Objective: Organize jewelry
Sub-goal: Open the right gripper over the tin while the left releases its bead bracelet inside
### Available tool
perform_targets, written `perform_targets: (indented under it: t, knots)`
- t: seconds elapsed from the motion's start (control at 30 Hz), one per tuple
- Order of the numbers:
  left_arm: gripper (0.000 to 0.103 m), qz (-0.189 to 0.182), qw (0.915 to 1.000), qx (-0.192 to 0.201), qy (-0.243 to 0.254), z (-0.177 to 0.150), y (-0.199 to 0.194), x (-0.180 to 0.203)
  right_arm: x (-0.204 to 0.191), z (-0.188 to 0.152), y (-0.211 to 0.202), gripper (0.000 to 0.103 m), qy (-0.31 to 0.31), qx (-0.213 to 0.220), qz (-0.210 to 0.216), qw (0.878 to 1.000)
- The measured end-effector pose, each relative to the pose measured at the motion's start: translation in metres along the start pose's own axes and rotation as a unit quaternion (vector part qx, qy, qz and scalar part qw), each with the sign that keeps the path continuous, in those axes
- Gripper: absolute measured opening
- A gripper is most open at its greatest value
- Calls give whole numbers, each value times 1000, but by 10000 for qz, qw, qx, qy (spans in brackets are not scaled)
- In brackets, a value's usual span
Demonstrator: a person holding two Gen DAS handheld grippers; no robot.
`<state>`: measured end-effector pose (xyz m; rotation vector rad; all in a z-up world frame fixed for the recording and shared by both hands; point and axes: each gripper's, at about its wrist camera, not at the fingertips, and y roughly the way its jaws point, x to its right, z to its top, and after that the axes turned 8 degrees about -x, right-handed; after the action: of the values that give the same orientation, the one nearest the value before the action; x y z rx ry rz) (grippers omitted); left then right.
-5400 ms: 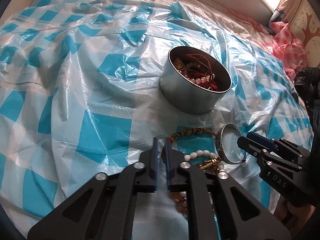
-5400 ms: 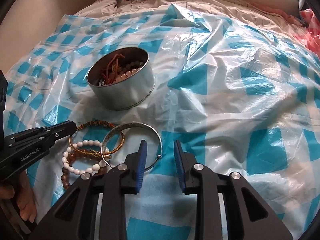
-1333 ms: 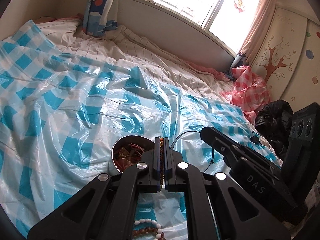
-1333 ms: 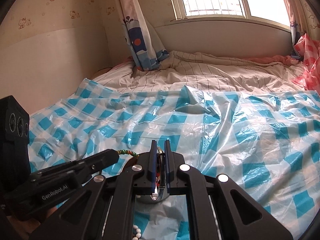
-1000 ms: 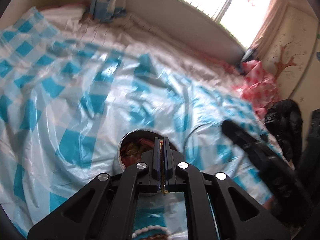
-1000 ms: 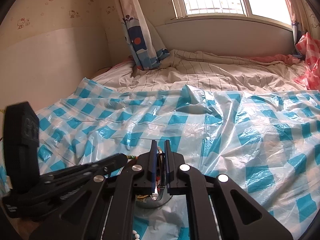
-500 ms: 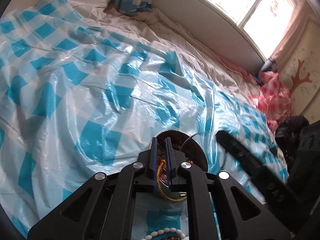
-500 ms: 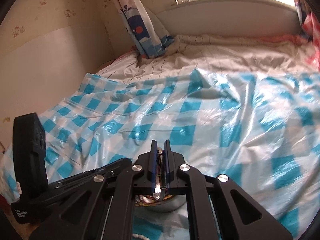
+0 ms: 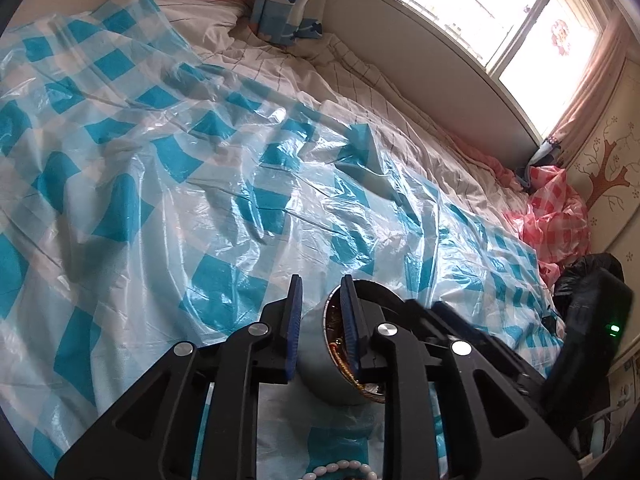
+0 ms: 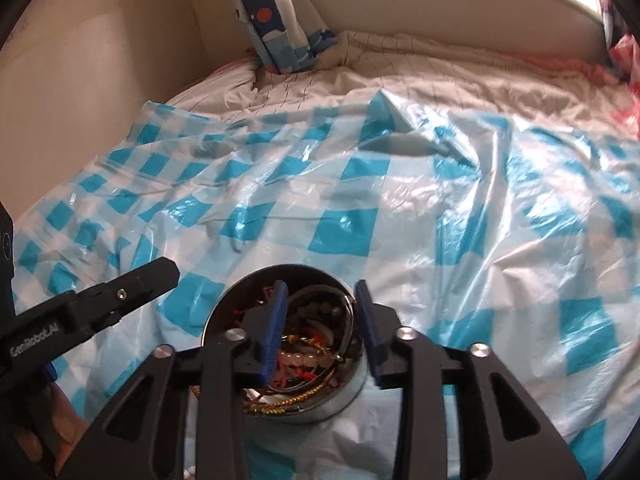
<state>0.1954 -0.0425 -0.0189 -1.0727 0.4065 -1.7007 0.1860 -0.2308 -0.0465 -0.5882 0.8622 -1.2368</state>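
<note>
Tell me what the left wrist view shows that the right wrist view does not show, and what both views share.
Only the left wrist view shows the white bead bracelet on the sheet, the red checked cloth and the tree wall decal. Only the right wrist view looks down into the metal tin, where a silver bangle and pink beads lie. Both show the tin, the blue checked plastic sheet and both open tongs, left and right.

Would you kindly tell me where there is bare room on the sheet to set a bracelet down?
The checked plastic sheet is bare beyond and right of the metal tin, up to the striped bedding. It is crowded at the tin, under both open tongs, and by the white bead bracelet in front.
</note>
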Motion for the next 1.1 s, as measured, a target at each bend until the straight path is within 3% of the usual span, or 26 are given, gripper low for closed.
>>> perform_targets:
  t: [0.13,0.33,0.47,0.83,0.93,1.03,1.1]
  knots:
    - [21,16,10000,11,-65,0,-1,-3,7,-2,-17,46,89,176,113,9997]
    - [24,23,10000,16,-68,1,-2,-4,-2,-14,-21,47,-362,-164,602,9974]
    - [27,15,9999,25,-98,1,-3,-6,-16,-22,-15,47,-776,-440,494,9948]
    - [29,44,10000,17,-73,-1,-3,-3,-29,-14,22,49,-1101,-527,-323,9920]
    - [30,47,9999,1,-89,-1,-2,-3,-24,-9,13,49,-1035,-397,-195,9936]
    - [31,55,9999,8,-86,-1,-1,-3,-24,-8,8,41,-1189,-566,83,9913]
    - [32,58,9999,12,-104,0,-1,-4,-24,-9,2,37,-1159,-723,525,9892]
